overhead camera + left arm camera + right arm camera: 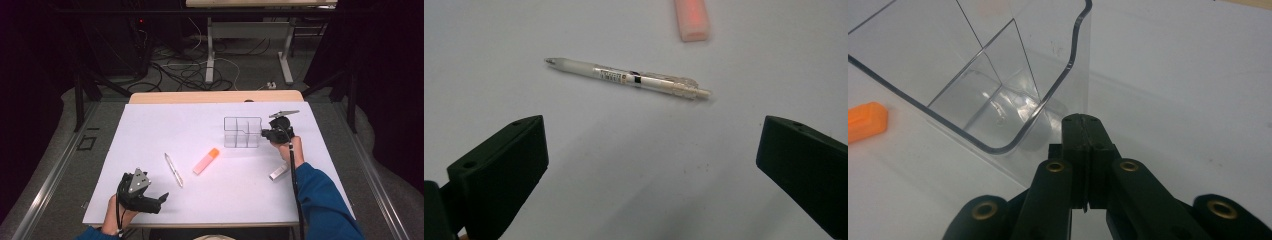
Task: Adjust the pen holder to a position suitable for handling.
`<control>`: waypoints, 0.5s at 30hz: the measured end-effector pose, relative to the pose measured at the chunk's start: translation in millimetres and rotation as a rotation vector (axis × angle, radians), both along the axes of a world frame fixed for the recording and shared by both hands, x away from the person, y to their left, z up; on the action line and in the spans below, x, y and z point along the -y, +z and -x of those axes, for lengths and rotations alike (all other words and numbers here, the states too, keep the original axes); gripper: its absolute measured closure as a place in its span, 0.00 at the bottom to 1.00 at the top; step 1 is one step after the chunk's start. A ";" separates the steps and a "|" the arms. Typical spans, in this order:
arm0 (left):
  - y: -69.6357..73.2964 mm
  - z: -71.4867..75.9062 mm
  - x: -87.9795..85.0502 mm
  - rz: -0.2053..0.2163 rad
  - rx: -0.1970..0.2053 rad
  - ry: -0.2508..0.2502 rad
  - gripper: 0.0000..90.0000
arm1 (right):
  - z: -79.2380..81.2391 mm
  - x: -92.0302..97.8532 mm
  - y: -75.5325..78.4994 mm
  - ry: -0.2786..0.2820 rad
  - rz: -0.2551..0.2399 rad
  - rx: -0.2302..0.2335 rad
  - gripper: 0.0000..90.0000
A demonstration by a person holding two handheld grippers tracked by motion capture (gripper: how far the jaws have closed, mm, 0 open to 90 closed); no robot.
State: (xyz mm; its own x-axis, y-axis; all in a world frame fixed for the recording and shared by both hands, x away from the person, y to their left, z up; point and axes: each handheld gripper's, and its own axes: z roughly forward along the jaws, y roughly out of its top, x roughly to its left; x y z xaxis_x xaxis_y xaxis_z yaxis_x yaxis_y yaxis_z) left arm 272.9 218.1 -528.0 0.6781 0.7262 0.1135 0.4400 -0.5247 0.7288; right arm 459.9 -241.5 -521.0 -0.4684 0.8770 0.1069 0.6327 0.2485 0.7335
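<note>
A clear plastic organizer [242,132] with several compartments stands at the far right of the white table [150,130]. My right gripper [263,133] is at its right side, shut on its thin side wall. In the right gripper view that wall runs straight down between the closed jaws of the right gripper [1082,125], with the organizer [948,65] beyond. My left gripper [162,198] rests near the table's front left edge. Its jaws stand wide apart and hold nothing. Ahead of the left gripper [651,170] lies a translucent white pen [629,78], untouched.
An orange highlighter [206,161] lies mid-table, right of the pen [173,170]; its pale end [692,19] and orange end [865,121] show in the gripper views. A small white block [278,172] sits by the right forearm. Desk legs and cables lie beyond the table.
</note>
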 end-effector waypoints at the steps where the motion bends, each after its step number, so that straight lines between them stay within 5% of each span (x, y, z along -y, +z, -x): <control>1: -0.1 0.1 0.1 0.000 0.000 0.000 0.00 | -1.5 -3.3 -0.2 0.009 -0.001 0.002 1.00; 15: 0.1 0.1 -0.3 -0.001 -0.001 -0.002 0.00 | -7.2 -25.6 -0.4 0.053 -0.012 -0.007 1.00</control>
